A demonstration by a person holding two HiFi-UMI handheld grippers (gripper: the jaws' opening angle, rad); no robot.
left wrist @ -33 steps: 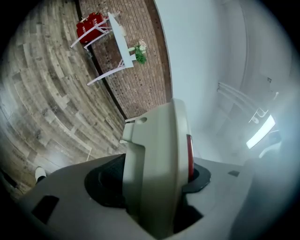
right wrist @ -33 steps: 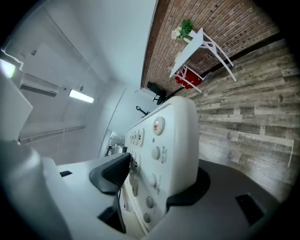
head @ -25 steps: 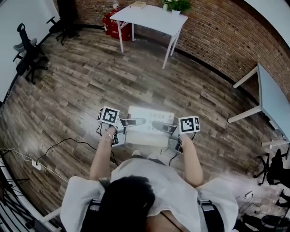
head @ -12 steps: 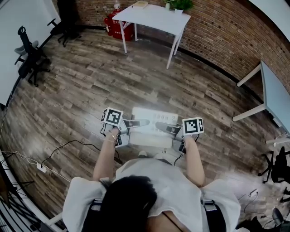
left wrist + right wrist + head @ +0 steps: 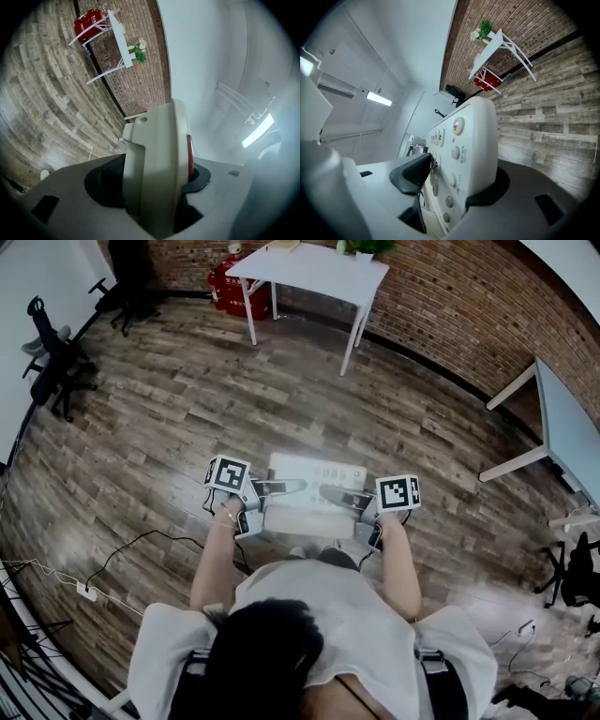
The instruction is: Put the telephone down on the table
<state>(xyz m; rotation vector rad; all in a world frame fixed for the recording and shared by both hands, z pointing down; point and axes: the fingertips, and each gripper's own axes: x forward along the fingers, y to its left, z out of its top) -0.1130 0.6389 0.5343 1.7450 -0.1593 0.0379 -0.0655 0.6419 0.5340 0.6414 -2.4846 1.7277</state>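
Observation:
A white desk telephone (image 5: 314, 474) with rows of buttons hangs above the wooden floor, carried between both grippers. My left gripper (image 5: 292, 487) is shut on its left edge; in the left gripper view the telephone's pale side (image 5: 157, 164) fills the gap between the dark pads (image 5: 105, 183). My right gripper (image 5: 328, 493) is shut on its right edge; in the right gripper view the telephone's button face (image 5: 461, 145) sits clamped between the pads (image 5: 412, 173). The white table (image 5: 309, 263) stands far ahead by the brick wall, and shows too as the table (image 5: 119, 35) and the table (image 5: 497, 47).
Red boxes (image 5: 230, 287) sit under the table and a plant (image 5: 361, 247) stands on it. Black office chairs (image 5: 52, 362) stand at the left. Another white table (image 5: 562, 427) is at the right. A cable (image 5: 141, 545) runs across the floor at lower left.
Both grippers have carried the telephone a little way across the floor with the person; the far table sits slightly higher in the head view. The grip is unchanged.

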